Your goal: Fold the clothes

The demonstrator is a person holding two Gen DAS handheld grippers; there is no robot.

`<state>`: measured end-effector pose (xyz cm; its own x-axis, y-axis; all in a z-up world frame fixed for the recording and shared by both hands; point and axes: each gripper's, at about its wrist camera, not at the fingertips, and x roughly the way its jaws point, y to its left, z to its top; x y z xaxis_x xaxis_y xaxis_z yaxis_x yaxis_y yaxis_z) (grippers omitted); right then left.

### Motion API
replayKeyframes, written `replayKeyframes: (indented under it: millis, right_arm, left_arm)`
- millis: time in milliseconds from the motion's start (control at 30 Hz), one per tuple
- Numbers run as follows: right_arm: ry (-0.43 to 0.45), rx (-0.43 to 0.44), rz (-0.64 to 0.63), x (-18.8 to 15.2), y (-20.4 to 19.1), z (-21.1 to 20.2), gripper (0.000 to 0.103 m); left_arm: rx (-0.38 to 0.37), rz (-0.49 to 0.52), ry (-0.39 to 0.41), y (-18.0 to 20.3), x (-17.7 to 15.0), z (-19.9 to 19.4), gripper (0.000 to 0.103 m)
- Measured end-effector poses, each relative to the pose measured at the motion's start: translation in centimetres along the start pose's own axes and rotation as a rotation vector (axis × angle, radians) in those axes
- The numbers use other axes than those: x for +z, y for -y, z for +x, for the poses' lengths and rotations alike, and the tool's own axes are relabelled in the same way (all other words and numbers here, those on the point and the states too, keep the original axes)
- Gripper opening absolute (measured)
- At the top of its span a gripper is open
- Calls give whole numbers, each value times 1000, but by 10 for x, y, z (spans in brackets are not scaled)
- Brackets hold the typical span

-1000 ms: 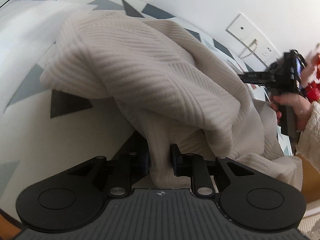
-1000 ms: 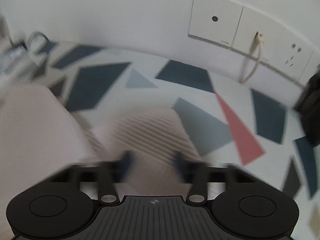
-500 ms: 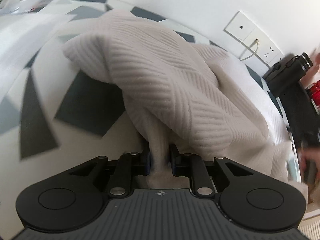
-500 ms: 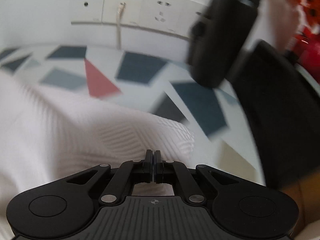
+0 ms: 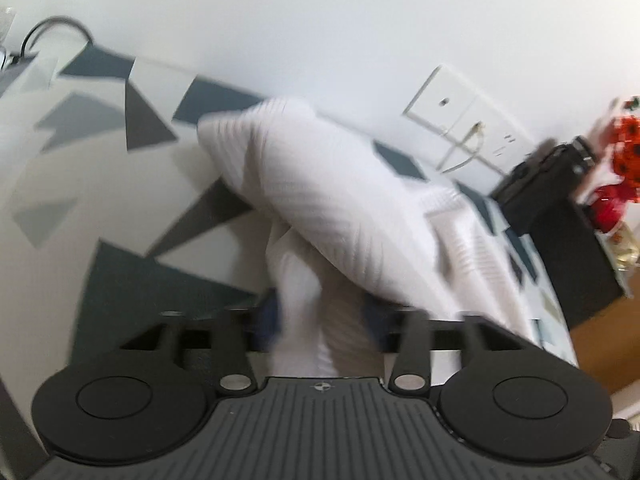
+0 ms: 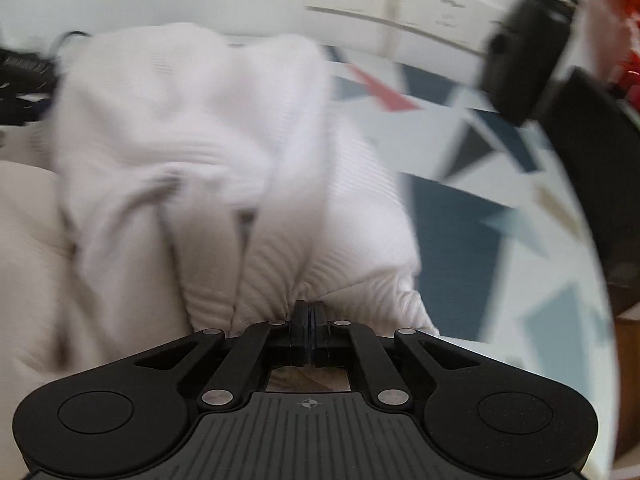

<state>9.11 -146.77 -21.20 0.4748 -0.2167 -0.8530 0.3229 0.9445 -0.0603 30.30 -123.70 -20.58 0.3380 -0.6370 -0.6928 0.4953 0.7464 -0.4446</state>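
Note:
A cream ribbed sweater [image 5: 328, 184] lies bunched on a table with a triangle-patterned cloth [image 5: 120, 280]. My left gripper [image 5: 320, 316] is open, its fingers blurred and spread wide, and a fold of the sweater still hangs between them. In the right wrist view the sweater [image 6: 192, 120] rises in a blurred heap straight ahead. My right gripper [image 6: 309, 312] is shut on the sweater's ribbed edge, with the fabric puckered at the fingertips.
A black cylinder-shaped device [image 6: 524, 48] stands on a dark box [image 5: 572, 248] at the right edge of the table. Red flowers [image 5: 626, 148] sit behind it. Wall sockets [image 5: 460, 120] with a cable plugged in line the white wall. A dark cable loop [image 5: 56, 26] lies far left.
My left gripper's jaws have spread apart from their pinch on the sweater. My right gripper stays shut on the edge it took, and the sweater now bunches higher before it.

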Motion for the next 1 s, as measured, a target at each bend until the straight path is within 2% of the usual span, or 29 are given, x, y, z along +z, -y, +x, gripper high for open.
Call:
replayKeyframes:
  millis: [167, 267, 367, 467, 567, 633, 667, 700, 767, 833, 900, 1000]
  right_arm:
    - [-22, 130, -98, 23, -47, 5, 3]
    - [-13, 197, -122, 33, -69, 11, 4]
    - [-13, 277, -140, 46, -89, 19, 4]
    - [-35, 378, -158, 59, -106, 27, 4]
    - [-67, 443, -173, 69, -117, 29, 4]
    - [-85, 449, -179, 73, -117, 29, 5]
    - [-95, 452, -177, 76, -113, 28, 6]
    - [-101, 449, -171, 75, -112, 23, 10]
    - [-90, 437, -167, 81, -100, 14, 27]
    - [-33, 412, -186, 88, -85, 0, 52]
    - [55, 362, -196, 100, -70, -14, 62]
    - [139, 321, -146, 131, -54, -15, 67]
  left_arm:
    - [-1, -3, -11, -13, -27, -42, 68]
    - [-2, -5, -18, -22, -43, -67, 70]
    - [-2, -7, -25, -30, -59, -92, 76]
    - [-3, -9, -31, -38, -75, -117, 77]
    - [50, -58, -19, -51, -85, -114, 74]
    - [76, -105, -4, -61, -90, -111, 64]
    - [82, -122, 4, -63, -90, -109, 63]
    - [92, -130, 10, -65, -90, -108, 60]
    - [109, -139, 17, -67, -91, -106, 55]
    - [118, -132, 16, -65, -93, -104, 48]
    - [117, -133, 13, -63, -97, -104, 41]
    - [110, -132, 3, -64, -99, -107, 33]
